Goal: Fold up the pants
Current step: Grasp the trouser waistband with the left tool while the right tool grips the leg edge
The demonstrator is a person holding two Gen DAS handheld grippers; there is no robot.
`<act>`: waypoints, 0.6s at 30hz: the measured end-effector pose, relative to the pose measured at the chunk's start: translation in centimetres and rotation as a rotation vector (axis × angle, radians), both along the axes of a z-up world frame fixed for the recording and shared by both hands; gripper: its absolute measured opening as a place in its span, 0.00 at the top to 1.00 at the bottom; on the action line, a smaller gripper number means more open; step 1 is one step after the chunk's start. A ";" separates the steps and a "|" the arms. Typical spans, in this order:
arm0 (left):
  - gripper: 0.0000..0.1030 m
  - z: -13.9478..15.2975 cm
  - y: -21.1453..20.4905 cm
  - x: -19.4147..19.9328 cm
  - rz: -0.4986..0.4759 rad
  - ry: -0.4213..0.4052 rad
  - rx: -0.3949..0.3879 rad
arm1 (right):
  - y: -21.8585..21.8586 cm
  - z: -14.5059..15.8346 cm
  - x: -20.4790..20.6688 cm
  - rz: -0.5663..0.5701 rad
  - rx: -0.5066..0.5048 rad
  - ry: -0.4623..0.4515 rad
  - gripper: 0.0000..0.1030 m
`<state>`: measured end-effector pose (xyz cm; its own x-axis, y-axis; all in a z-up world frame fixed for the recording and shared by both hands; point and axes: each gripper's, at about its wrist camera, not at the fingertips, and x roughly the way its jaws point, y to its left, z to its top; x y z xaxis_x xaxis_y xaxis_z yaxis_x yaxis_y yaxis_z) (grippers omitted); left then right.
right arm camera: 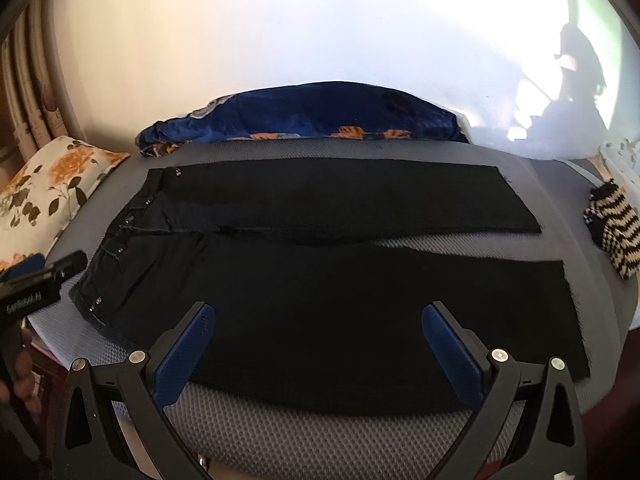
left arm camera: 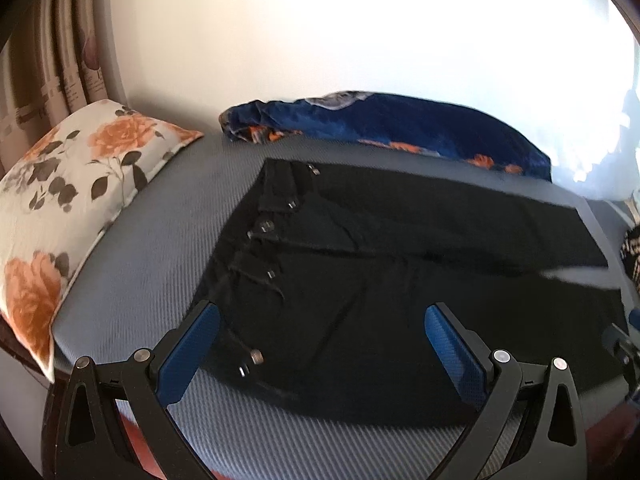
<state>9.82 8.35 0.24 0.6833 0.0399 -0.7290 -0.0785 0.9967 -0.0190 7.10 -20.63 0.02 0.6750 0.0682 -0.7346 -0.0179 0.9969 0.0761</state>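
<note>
Your right gripper (right arm camera: 318,336), black frame with blue-padded fingers (right arm camera: 182,354), hangs over the near edge of the grey mesh-textured mattress (right arm camera: 304,444). Its tongs stand wide apart, nothing between them. Below the gap lies the near leg of the black denim pants (right arm camera: 360,320).

Your left gripper (left arm camera: 322,340), same build, blue pads (left arm camera: 454,354) spread wide, empty. It hovers over the near left part of the mattress, above the waistband end of the pants. From the right wrist view it shows at the left edge as a black and blue tip, with part of a hand (right arm camera: 22,376) on the handle below.

Pants lie flat across the middle of the mattress, spread open, unfolded. Waistband points to the left edge, hems to the right edge. Near leg runs along the near edge; far leg runs parallel behind it. The legs touch by the crotch and part toward the hems, where a wedge of grey mattress shows between them. Small metal rivets and a metal button (left arm camera: 256,356) dot the waistband.

Left edge: white pillow with orange rose print (left arm camera: 60,208), lying apart from the waistband. Right edge: small black-and-cream striped knit item (right arm camera: 612,228), clear of the hems; what it is, you cannot tell.

Far edge: rumpled deep-blue blanket with orange flowers (right arm camera: 320,114), piled against the pale wall (right arm camera: 300,20). Far left corner: striped beige curtain (left arm camera: 60,60).
</note>
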 end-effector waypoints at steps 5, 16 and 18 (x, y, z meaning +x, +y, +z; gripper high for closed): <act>0.02 0.6 4.0 4.5 -0.033 -0.029 -0.062 | -0.2 -0.1 3.0 0.026 0.041 0.012 0.00; 0.40 -4.3 13.5 20.4 -0.161 0.096 -0.279 | -1.3 -1.2 11.9 0.073 0.202 0.042 0.00; 0.41 -6.4 14.9 23.4 -0.198 0.153 -0.360 | -1.5 -1.6 13.8 0.052 0.220 0.057 0.00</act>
